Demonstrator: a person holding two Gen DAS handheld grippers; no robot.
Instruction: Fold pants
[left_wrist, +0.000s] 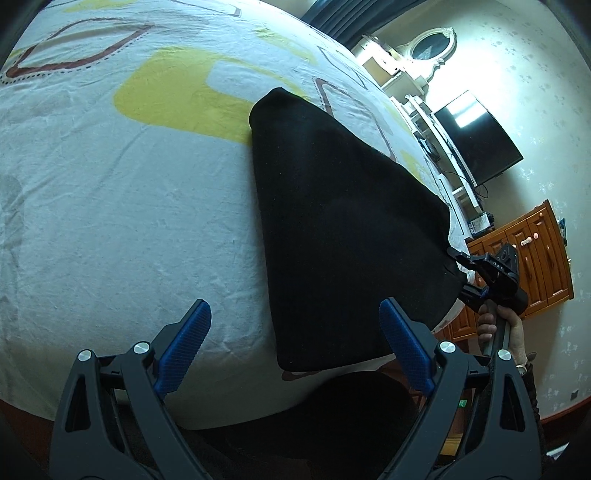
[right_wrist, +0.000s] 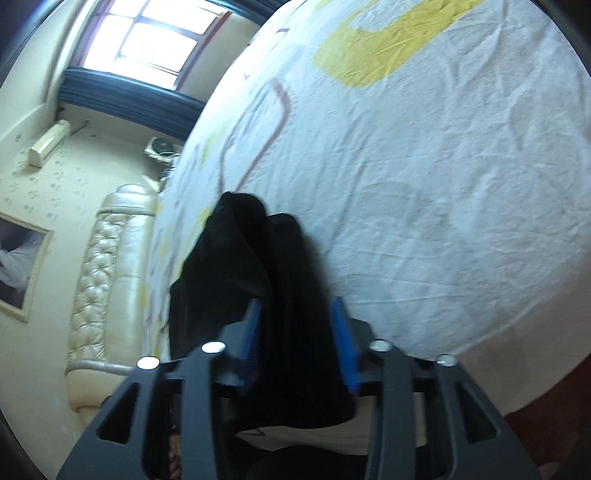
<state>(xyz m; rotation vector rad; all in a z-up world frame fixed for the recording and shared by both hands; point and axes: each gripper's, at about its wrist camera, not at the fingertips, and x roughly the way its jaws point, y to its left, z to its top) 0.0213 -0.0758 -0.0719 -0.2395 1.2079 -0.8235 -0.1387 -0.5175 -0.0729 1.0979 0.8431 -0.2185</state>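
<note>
Black pants (left_wrist: 347, 229) are lying on the bed (left_wrist: 122, 206), already folded into a long flat shape that narrows toward the far end, close to the right-hand edge of the mattress. Looks like we're mid-fold imo, lengthwise fold done and the crosswise one not yet.

Right gripper (right_wrist: 299, 332) has its jaws narrow and clamped on a bunched bit of the fabric; in the left wrist view you can see it biting the near right edge of the pants, w/ the person's hand (left_wrist: 495, 325) on the handle. Left gripper (left_wrist: 295, 347) hangs above the near end, jaws wide apart, nothing in them. One blue pad (left_wrist: 402, 347) sits over the near corner of the cloth, the other is over bare sheet.

Next move prob needs the left one to drop and pinch that near corner, then both lift together and carry the near end over to the far end. Gotta keep both corners level or the layers will slide & bunch up.
</note>
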